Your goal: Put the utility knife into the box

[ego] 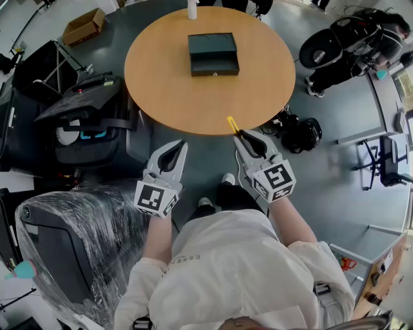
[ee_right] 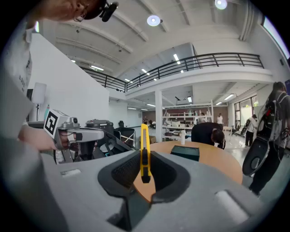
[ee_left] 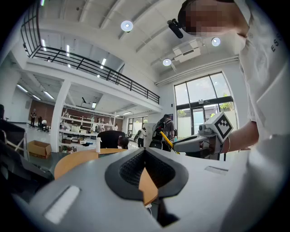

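Note:
A yellow utility knife [ego: 232,123] sticks out forward from my right gripper [ego: 239,134], which is shut on it just short of the round wooden table's [ego: 155,71] near edge. In the right gripper view the knife [ee_right: 144,149] stands upright between the pads. The dark rectangular box [ego: 213,54] lies on the far half of the table, beyond the knife; the right gripper view shows the box [ee_right: 185,152] ahead and slightly right. My left gripper [ego: 181,146] hangs over the floor before the table, shut and empty. The left gripper view shows the right gripper [ee_left: 199,141] to its right.
A white bottle [ego: 191,10] stands at the table's far edge. Black equipment [ego: 90,122] and a plastic-wrapped chair [ego: 64,245] crowd the left. Black bags [ego: 301,133] lie on the floor at the right. A cardboard box [ego: 84,26] sits far left.

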The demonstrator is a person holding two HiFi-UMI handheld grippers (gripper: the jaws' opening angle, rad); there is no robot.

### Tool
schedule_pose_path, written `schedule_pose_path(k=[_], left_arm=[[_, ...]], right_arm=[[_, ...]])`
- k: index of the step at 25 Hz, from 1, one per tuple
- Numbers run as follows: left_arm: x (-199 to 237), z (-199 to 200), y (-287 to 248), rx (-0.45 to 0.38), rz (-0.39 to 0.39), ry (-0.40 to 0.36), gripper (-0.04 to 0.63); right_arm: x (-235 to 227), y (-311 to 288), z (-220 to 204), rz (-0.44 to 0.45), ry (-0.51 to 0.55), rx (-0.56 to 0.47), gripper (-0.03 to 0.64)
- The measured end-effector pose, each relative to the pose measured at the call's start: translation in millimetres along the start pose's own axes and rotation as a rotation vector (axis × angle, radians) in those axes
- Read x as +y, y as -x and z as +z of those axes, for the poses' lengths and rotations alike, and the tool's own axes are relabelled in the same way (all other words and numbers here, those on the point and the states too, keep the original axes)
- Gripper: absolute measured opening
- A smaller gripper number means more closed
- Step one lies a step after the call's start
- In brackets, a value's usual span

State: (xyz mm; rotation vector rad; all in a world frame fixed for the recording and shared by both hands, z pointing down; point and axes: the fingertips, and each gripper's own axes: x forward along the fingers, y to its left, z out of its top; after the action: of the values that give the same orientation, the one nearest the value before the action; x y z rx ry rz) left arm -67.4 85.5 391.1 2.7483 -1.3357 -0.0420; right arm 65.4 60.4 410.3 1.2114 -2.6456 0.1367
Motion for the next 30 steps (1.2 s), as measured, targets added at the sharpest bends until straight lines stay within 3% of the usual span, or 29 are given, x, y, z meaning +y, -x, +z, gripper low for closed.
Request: schedule_pose_path(k=[8,19,30], left_arm=[[46,-9,-59,0.022,0.041,0.016,0.015],[116,23,-190,-0.007,0.121,-0.018,0.015],[145,6,-250,0.04,0.084,0.035,0.015]], right_arm=[[-55,-57,-6,0.021,-0.045,0.014,0.058],[-178,-144,30,0.039,0.021,-0.016,0.058],[-216,-207,-6,0.067,-0.003,0.168,0.058]])
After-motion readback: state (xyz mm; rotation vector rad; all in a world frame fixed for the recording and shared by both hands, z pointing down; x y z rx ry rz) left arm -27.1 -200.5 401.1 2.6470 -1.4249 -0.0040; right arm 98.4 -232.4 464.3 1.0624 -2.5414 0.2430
